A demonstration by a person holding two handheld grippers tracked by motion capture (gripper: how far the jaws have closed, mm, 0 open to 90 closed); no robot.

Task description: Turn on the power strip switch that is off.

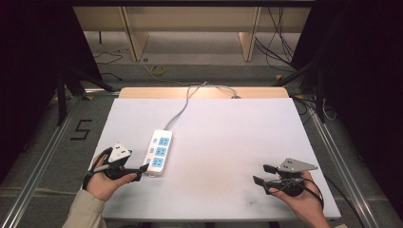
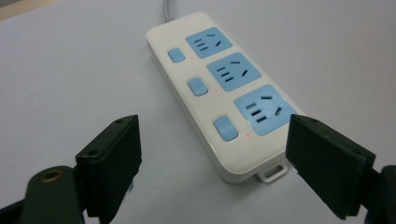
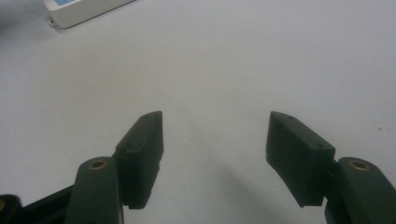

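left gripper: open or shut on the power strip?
Open. The left gripper has its jaws spread wide on either side of the power strip's near end, with visible gaps and no contact.

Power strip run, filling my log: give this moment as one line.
left gripper: open, at power strip near end | right gripper: open, over bare table | strip: flat, nothing plugged in

One power strip (image 1: pixel 159 152), three blue sockets, three blue switches, two grippers
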